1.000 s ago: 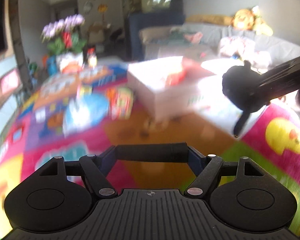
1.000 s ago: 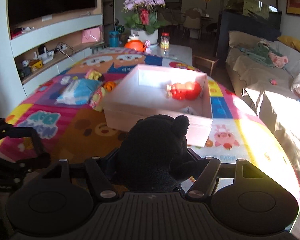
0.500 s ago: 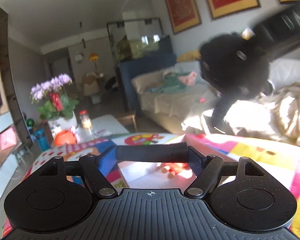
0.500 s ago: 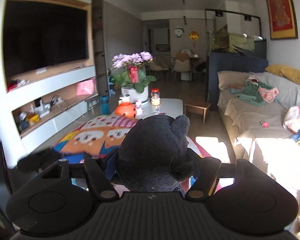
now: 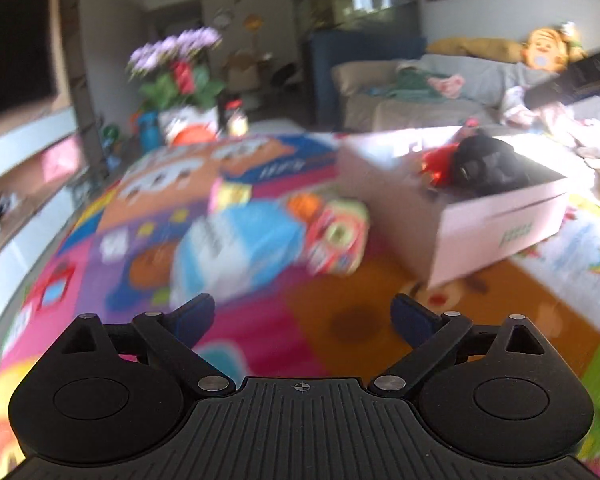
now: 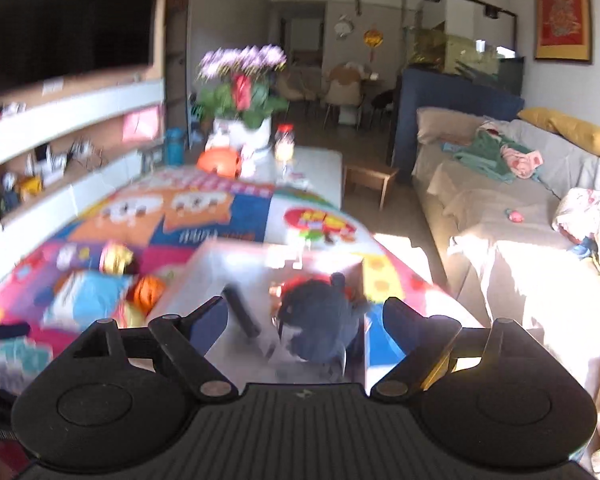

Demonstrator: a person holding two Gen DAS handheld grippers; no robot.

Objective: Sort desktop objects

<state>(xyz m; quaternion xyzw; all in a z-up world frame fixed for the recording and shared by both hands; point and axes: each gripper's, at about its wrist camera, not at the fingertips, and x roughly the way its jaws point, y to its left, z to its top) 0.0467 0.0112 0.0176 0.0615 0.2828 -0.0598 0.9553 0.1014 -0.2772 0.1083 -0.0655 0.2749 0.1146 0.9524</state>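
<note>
Right tool point(image 6: 300, 316), jaws opening, empty, above the black plush toy point(image 6: 320, 320) lying in the white box point(image 6: 228, 264); soft, light, best gripped around its body.

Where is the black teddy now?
The black teddy is inside the white box on the colourful mat, right beside a red toy. In the left wrist view it sits at the right; in the right wrist view, just ahead of the opening gripper.

A living room. A dark television point(image 6: 64, 20) fills the upper left above white shelving point(image 6: 60, 152). At centre, purple flowers in a white pot point(image 6: 242, 80) stand on a low white table point(image 6: 320, 168). A beige sofa point(image 6: 500, 200) runs along the right, sunlit at lower right. Red framed pictures point(image 6: 562, 8) hang upper right.
</note>
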